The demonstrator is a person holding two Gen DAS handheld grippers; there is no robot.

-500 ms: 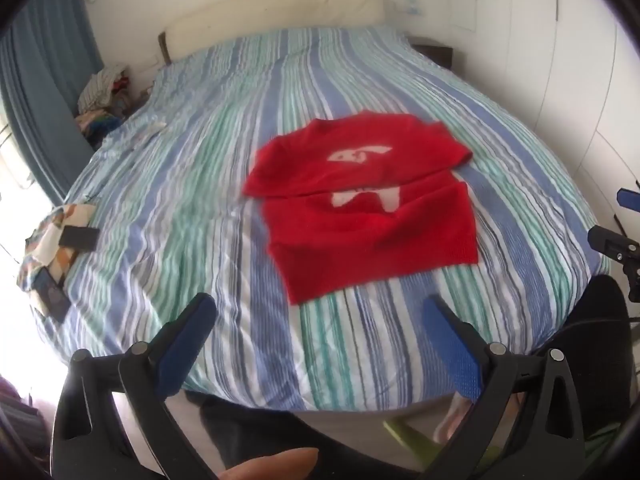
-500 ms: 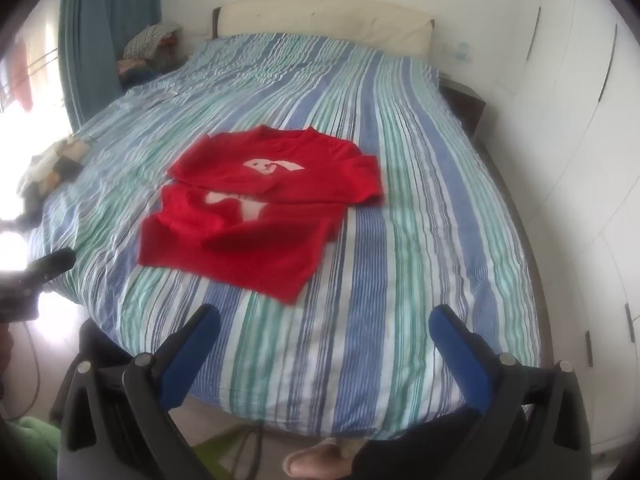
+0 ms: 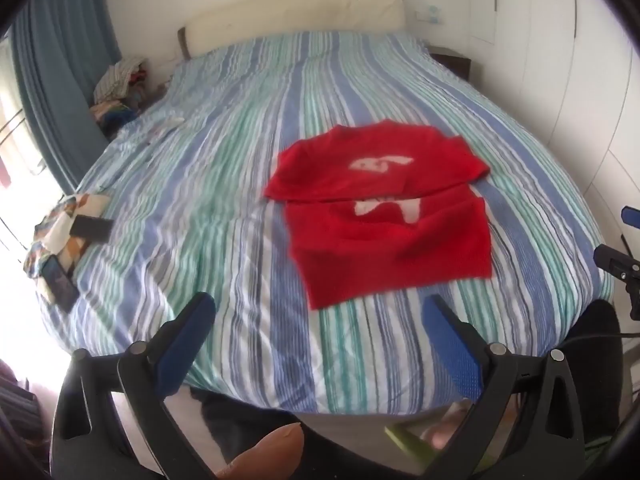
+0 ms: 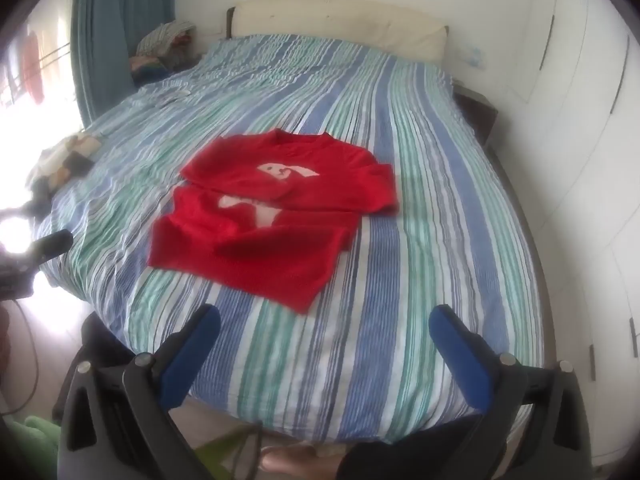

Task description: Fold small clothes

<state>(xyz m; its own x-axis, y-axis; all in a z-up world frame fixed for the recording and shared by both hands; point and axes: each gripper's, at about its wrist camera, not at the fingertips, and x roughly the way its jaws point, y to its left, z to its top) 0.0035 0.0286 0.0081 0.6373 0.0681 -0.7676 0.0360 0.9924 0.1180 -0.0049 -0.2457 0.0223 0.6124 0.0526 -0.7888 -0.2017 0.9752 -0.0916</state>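
Note:
A small red T-shirt (image 3: 384, 208) with a white print lies on the striped bed (image 3: 224, 184), its upper part folded down over the body. It also shows in the right wrist view (image 4: 272, 216). My left gripper (image 3: 318, 310) is open and empty, held above the bed's near edge, short of the shirt's hem. My right gripper (image 4: 324, 318) is open and empty, also over the near edge, just below the shirt's lower right corner. Part of the right gripper (image 3: 618, 264) shows at the right edge of the left wrist view.
A patterned cloth with a dark phone and a black case (image 3: 64, 240) lies at the bed's left edge. A pile of clothes (image 3: 120, 80) sits beside the headboard. White wardrobe doors (image 4: 580, 120) run along the right. A blue curtain (image 3: 52, 80) hangs at left.
Both grippers have shifted slightly; the left view has swung left so the shirt sits further right. The shirt itself has not moved.

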